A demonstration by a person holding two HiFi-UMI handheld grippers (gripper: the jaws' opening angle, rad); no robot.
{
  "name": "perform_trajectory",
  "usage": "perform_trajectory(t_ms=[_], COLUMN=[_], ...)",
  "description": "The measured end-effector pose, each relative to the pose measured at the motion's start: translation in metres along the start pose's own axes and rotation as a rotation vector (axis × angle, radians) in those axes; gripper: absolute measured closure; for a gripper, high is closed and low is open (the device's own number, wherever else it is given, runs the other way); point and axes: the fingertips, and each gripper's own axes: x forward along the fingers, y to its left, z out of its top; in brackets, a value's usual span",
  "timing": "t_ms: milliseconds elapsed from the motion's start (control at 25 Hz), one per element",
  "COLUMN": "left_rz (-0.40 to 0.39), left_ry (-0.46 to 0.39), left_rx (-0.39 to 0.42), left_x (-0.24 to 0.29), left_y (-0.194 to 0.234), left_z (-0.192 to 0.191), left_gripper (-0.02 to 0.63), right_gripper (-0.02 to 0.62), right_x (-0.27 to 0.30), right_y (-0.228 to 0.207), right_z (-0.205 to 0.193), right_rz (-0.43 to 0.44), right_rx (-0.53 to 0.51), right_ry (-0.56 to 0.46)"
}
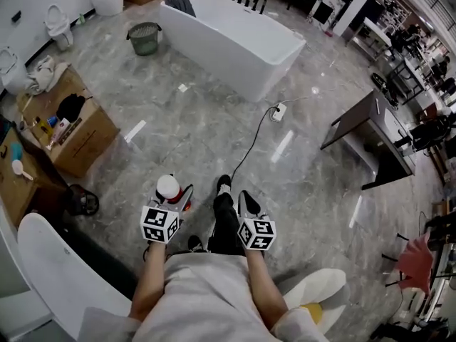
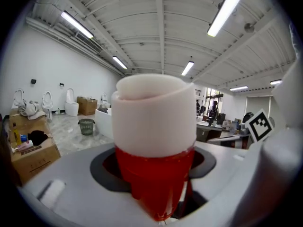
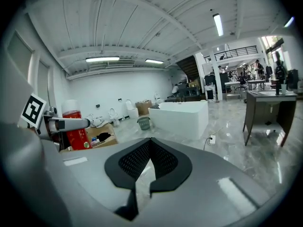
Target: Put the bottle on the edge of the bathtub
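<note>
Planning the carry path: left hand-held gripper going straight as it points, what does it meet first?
Looks free at first: bare floor lies ahead of the left hand-held gripper holding the bottle. Farther on, likely the white bathtub, but depth is unclear.

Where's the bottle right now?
Head view, lower left of centre: the bottle is clamped upright in the left gripper, beside the right gripper, far short of the bathtub up ahead.
</note>
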Motion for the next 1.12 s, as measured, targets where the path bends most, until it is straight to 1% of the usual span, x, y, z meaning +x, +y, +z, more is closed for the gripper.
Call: perform_trajectory(t_ms=[120,320,400,560,680,880,1000,1120], left_rz=[0.024,0.055,0.066,0.073,0.07,0.064,0.057,0.051], left_ry=[0.011,0.015,0.029,0.061,0.076,0.077,0.06,0.054], left_rx=[0.036,0.026,0.033,0.061,0.086,0.085,0.076,0.091], left_x=[0.003,0.022,0.034,0.066,0.101,0.162,0.199,0.233], left_y=[0.013,0.039,0.052,0.078,0.09,0.106,0.117,0.123], left_z=[0.003,0.008,0.011,0.02,0.033,0.064,0.084,0.099], left_gripper=[0.27,0.27,0.27,0.27,0.27,0.27,0.27,0.27], right_gripper=[0.594,0.594,0.594,0.595,0.595,0.595,0.595,0.595], right_x=[0.021,0.07,0.091,0.135,0.169,0.216,0.246,0.274], right_y=[0.013,0.031,0.035,0.034,0.021,-0.009,-0.024,-0.04], right_z=[0.01,0.012,0.015,0.025,0.04,0.07,0.083,0.097], right_rz=[0.039,0.136,0.167,0.191,0.21,0.242,0.261,0.31], right_rx=[-0.027,-0.046,-0.035,0.014,0.034,0.067,0.074,0.124], right_ry=[-0.003,0.032,0.044,0.061,0.07,0.087,0.097,0.101])
